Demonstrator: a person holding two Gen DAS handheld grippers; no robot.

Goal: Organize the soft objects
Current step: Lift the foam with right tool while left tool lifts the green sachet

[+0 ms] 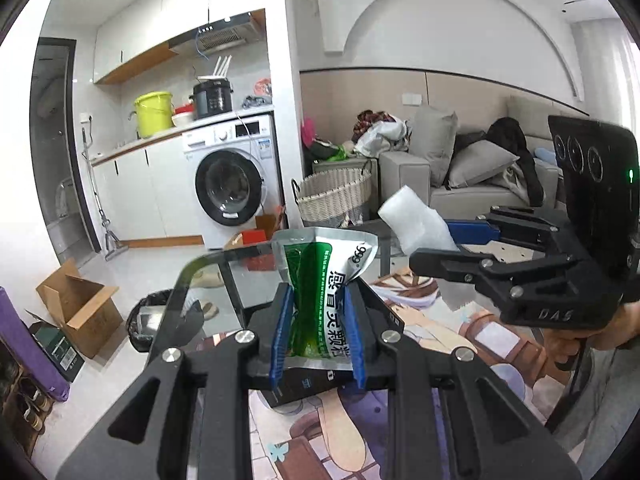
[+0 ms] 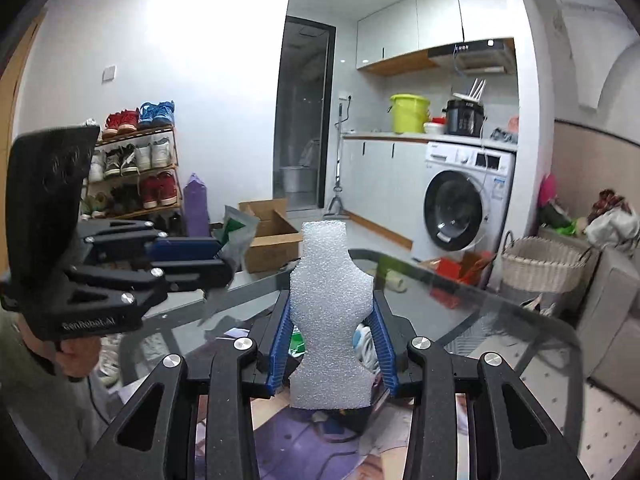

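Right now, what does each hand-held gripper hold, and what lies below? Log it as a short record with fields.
left hand-held gripper: shut on green sachet, pinched at its middle
right hand-held gripper: shut on white foam piece, held upright
both items: lifted clear of the glass table
under the glass: printed mat
beyond the table: wicker basket, cardboard box, washing machine

Each camera sat close behind its own fingers, tilted slightly down over the glass surface (image 1: 208, 276). Both faced the washing machine (image 1: 228, 184) at twelve o'clock, each catching the other gripper sideways.
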